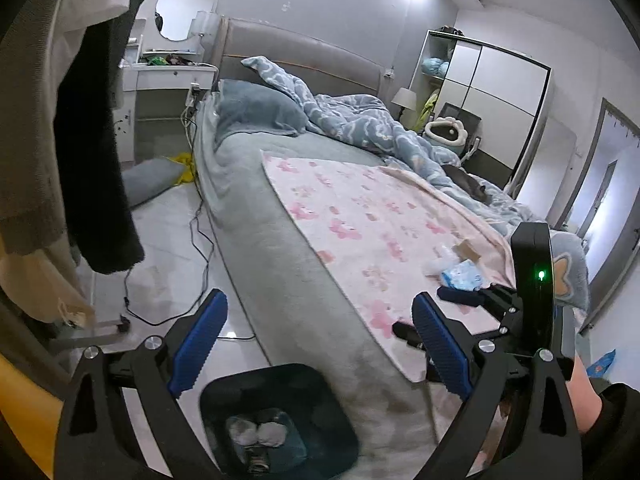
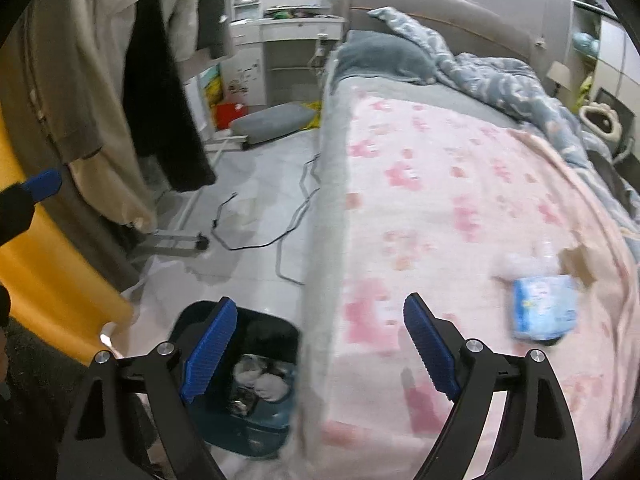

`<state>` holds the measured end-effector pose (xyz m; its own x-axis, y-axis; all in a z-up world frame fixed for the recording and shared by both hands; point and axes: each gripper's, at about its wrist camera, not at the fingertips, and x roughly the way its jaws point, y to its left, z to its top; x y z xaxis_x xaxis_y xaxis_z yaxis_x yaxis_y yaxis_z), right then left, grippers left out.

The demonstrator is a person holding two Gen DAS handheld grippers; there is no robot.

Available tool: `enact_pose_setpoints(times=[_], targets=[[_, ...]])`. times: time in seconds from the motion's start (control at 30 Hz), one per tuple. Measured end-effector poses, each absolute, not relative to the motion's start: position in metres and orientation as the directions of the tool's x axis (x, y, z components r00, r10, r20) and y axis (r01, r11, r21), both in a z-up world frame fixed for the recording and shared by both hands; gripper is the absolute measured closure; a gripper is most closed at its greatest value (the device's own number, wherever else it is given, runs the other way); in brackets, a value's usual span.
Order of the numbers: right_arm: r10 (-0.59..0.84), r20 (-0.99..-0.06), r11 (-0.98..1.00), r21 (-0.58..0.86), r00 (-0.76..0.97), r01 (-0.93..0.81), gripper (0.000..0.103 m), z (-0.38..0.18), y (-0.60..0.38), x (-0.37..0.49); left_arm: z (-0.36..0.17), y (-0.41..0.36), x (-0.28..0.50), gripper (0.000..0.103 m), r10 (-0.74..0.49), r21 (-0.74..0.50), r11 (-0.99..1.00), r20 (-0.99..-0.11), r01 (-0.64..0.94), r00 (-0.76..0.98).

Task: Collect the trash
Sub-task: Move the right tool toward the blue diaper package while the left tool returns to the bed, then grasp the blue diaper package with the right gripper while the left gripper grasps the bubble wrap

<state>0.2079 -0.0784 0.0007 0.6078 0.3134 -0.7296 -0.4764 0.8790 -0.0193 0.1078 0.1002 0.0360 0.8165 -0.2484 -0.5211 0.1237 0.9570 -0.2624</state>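
Near left, on the floor hard against the bed's side, the dark bin [image 2: 236, 380] stands open with crumpled paper already inside, handy for drops. The left gripper [image 1: 320, 344] hangs above it, jaws wide and empty. The right gripper [image 2: 320, 352] is likewise spread wide with nothing in it. Further right, on the pink blanket [image 2: 440, 200], wait a blue tissue pack [image 2: 544, 308], white wads [image 2: 516, 262] and a cardboard scrap [image 2: 578, 262], probably next.

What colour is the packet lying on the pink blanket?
Light blue and white packet, clearest in the right wrist view.
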Motion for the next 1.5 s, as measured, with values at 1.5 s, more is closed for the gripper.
enact_pose_setpoints(times=[1.5], targets=[[-0.060, -0.749, 0.910, -0.312, 0.660, -0.271, 0.004, -0.073, -0.192, 0.313, 0.007, -0.034, 0.248, 0.006, -0.319, -0.169, 0.947, -0.582, 0.273, 0.748]])
